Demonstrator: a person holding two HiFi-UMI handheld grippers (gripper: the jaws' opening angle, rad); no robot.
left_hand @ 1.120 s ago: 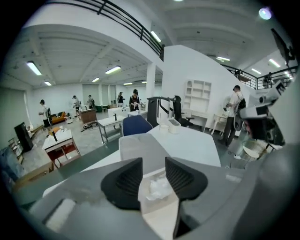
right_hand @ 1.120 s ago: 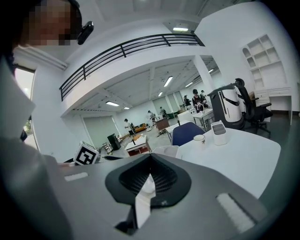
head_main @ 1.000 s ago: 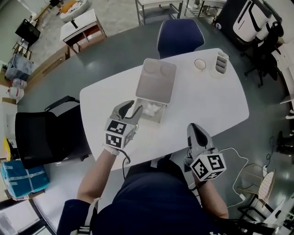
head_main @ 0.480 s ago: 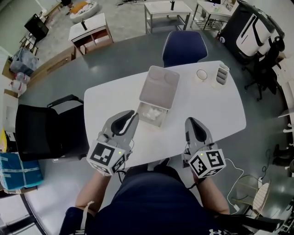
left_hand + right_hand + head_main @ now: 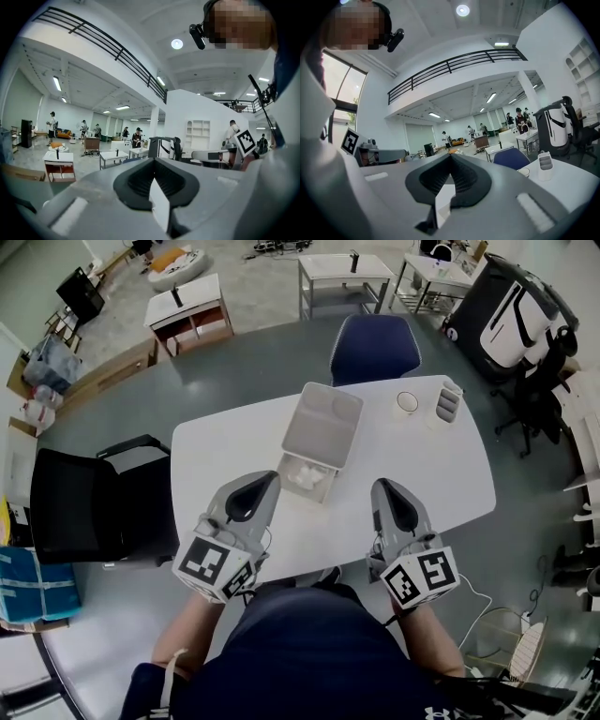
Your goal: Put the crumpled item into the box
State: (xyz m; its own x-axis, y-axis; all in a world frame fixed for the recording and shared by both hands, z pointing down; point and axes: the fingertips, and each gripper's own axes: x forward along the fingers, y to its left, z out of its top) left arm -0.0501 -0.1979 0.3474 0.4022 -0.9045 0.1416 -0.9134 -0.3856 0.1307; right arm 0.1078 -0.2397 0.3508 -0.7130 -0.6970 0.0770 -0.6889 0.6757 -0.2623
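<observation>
left gripper (image 5: 273, 476): grey moulded shell, black ribbed pads lining the jaws
right gripper (image 5: 379, 487): same grey shell, same black ribbed pads
left cube (image 5: 214, 566): white faces, black square markers
right cube (image 5: 422, 577): white faces, black square markers
top (image 5: 309, 652): dark navy, short sleeves
arm band (image 5: 172, 667): pale strap on left upper arm
head camera (image 5: 197, 36): small, black, on head mount

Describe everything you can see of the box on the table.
The box is a pale grey, rectangular, open-topped bin with rounded corners, seemingly plastic. It stands upright near the middle of the white table, its long side running away from the person. A crumpled white item lies inside at its near end.
</observation>
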